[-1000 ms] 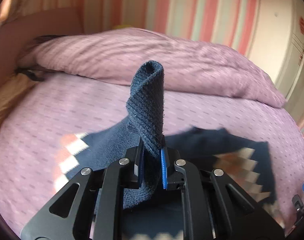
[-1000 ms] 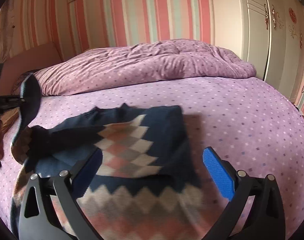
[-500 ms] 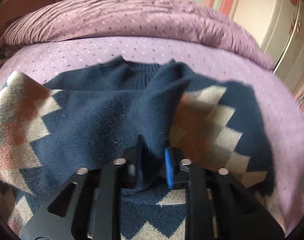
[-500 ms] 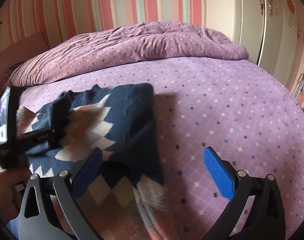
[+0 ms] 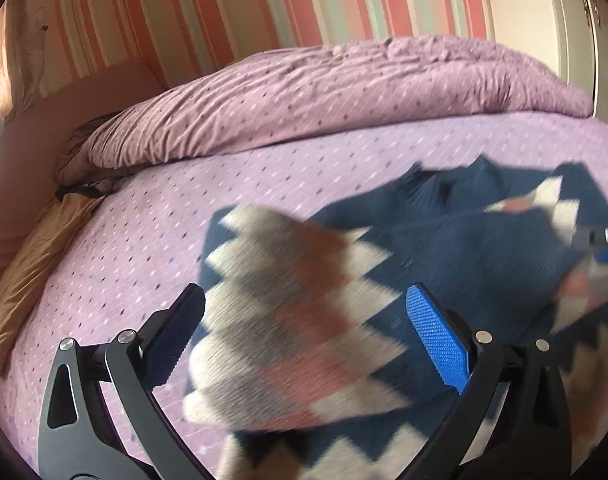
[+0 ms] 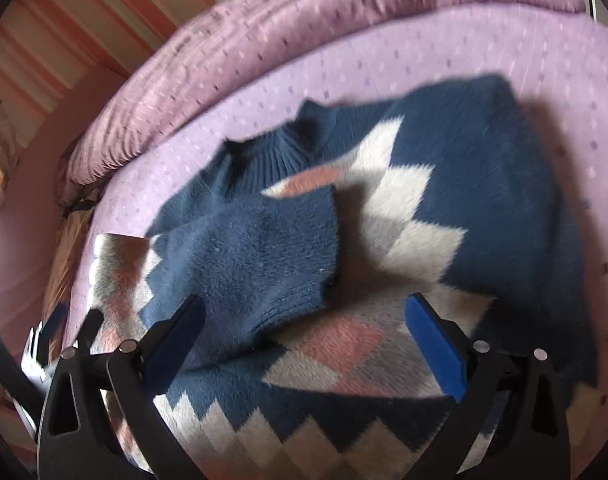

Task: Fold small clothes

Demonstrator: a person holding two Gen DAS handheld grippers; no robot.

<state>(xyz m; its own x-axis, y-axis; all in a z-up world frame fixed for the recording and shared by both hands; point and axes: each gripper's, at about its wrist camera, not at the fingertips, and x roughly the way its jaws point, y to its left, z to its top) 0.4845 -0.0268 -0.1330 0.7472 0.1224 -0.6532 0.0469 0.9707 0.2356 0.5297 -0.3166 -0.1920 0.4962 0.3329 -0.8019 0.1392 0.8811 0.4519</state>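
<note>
A small navy sweater [image 6: 483, 184] with white, pink and grey diamonds lies on the purple bed. Both sleeves are folded in over its front; the left navy sleeve [image 6: 256, 256] lies across the chest. In the left wrist view the sweater [image 5: 443, 248] is blurred, with its patterned left side [image 5: 288, 320] close to the camera. My left gripper [image 5: 304, 332] is open and empty above that side. My right gripper [image 6: 304, 332] is open and empty above the sweater's lower front. The right gripper's tip also shows in the left wrist view [image 5: 607, 244].
A rumpled purple duvet [image 5: 343, 96] lies across the far side of the bed. A tan pillow [image 5: 28, 280] sits at the left edge by the pink headboard. Bare purple sheet [image 5: 144, 232] lies left of the sweater. A white wardrobe [image 5: 575, 20] stands at the right.
My left gripper carried the navy sleeve down onto the sweater's front, let it go and opened, then drew back left. My right gripper stayed open and moved in over the sweater.
</note>
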